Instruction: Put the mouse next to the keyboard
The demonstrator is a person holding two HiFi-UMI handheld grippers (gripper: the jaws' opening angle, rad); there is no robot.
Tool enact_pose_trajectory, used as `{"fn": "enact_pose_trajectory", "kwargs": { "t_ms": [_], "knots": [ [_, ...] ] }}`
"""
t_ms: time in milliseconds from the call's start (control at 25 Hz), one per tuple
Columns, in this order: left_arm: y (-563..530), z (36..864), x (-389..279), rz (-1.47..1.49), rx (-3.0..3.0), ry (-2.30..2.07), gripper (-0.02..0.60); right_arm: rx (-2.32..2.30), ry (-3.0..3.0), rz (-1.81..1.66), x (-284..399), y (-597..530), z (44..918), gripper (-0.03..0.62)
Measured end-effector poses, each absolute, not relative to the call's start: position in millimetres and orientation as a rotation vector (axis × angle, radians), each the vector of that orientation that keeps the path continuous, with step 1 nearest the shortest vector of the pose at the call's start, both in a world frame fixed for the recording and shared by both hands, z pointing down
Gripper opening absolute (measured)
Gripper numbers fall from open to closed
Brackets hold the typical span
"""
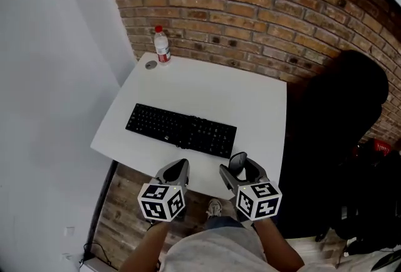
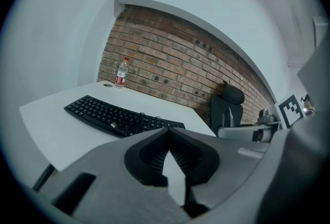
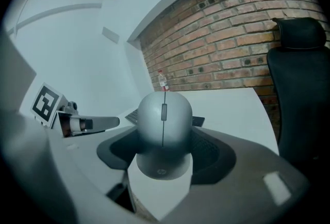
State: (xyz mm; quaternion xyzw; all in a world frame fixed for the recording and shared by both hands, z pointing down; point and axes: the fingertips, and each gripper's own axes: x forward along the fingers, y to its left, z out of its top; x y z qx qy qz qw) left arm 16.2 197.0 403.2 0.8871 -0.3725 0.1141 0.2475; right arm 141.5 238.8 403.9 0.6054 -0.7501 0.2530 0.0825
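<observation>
Desk: a white rectangular desk [image 1: 250, 98] stands against a red brick wall [image 1: 263, 7]; a black high-backed office chair [image 1: 341, 108] sits at its 3 o'clock side.
Keyboard: a black full-size keyboard [image 1: 182, 128] lies near the front edge; bare desktop shows at its 3 o'clock end.
Left gripper: the left gripper [image 1: 176, 172] hovers at 6 o'clock of the keyboard; its jaws are closed tip to tip on nothing.
Right gripper: the right gripper [image 1: 241, 170] hovers at 5 o'clock of the keyboard, over the desk's front edge; its jaws clasp the mouse.
Bottle: a clear plastic bottle with a red cap [image 1: 162, 45] stands at the desk's 11 o'clock corner.
Mouse: the grey domed plastic mouse [image 3: 163, 125] is held off the desk, jaws on its flanks, wheel up; likely light, rigid and smooth-shelled, so side pressure at mid-body suits it best.
</observation>
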Motion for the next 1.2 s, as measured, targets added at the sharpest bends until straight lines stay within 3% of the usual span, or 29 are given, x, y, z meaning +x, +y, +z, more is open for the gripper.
{"fn": "enact_pose_trajectory", "kwargs": {
  "t_ms": [520, 1200],
  "knots": [
    [140, 408, 89, 0.46, 2.457, -0.97, -0.015, 1.914, -2.143, 0.968, 220, 197, 443, 0.308],
    [87, 434, 133, 0.54, 2.514, -0.689, -0.014, 2.111, -1.79, 1.154, 259, 181, 493, 0.308]
  ]
}}
